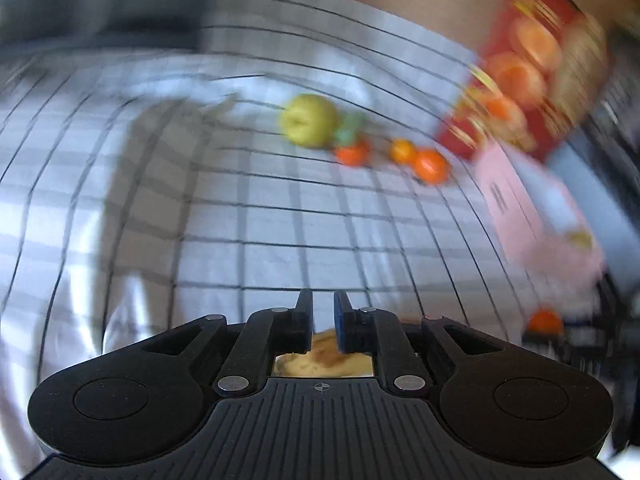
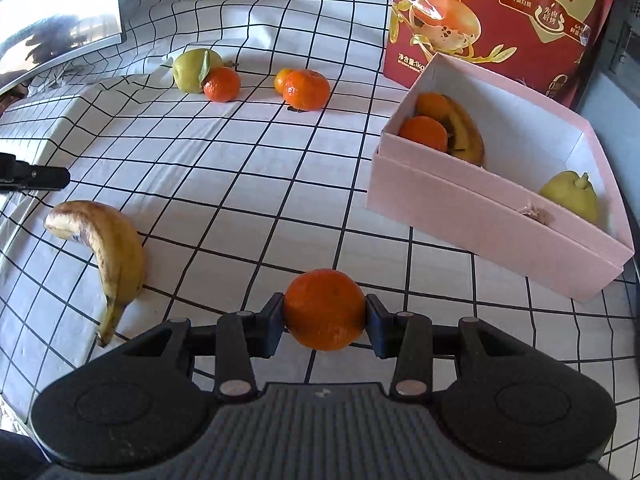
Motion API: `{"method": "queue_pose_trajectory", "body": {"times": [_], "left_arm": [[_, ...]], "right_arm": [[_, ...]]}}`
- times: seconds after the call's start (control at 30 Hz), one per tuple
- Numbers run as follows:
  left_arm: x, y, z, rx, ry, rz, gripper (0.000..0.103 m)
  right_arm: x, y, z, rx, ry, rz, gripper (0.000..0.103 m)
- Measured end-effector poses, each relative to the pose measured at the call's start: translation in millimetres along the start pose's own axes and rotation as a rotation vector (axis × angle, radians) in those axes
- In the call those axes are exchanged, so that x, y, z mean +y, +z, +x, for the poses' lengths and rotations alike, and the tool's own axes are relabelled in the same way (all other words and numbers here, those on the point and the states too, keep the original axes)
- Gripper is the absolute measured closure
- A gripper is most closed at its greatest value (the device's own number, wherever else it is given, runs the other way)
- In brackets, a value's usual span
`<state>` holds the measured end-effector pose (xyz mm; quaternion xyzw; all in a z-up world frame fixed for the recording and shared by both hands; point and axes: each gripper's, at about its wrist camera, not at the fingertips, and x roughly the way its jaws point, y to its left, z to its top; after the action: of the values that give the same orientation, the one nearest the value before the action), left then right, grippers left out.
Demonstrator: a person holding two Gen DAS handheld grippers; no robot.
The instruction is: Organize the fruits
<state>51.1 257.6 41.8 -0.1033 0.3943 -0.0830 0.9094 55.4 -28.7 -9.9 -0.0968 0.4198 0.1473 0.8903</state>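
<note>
My right gripper (image 2: 325, 312) is shut on a mandarin (image 2: 325, 308), held just above the checked cloth, left of and before the pink box (image 2: 480, 216). The box holds two mandarins (image 2: 424, 132), a banana (image 2: 466, 132) and a yellow-green pear (image 2: 572, 200). A spotted banana (image 2: 108, 256) lies on the cloth at the left. A green apple (image 2: 194, 70) and three mandarins (image 2: 306, 90) lie farther back. My left gripper (image 1: 323, 324) has its jaws nearly together with nothing between them; the banana (image 1: 324, 354) shows beneath it. That view is blurred; the apple (image 1: 308, 126) shows in it.
A red printed bag (image 2: 504, 20) stands behind the pink box. A raised fold of cloth (image 2: 36, 120) lies at the left, with a reflective panel (image 2: 52, 20) behind it. The left gripper's tip (image 2: 36, 178) reaches in from the left edge.
</note>
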Motion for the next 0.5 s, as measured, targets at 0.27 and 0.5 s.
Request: {"method": "queue_pose_trajectory", "body": {"times": [0.27,0.5], "left_arm": [[12,3,11,0.049,-0.051,-0.016,0.087],[30,1,12,0.070,-0.085,-0.105,0.086]], "right_arm": [[0,-5,-9,0.006,-0.022,0.005,0.055],[0,-6,-17,-0.002,-0.031,0.001,0.050]]}}
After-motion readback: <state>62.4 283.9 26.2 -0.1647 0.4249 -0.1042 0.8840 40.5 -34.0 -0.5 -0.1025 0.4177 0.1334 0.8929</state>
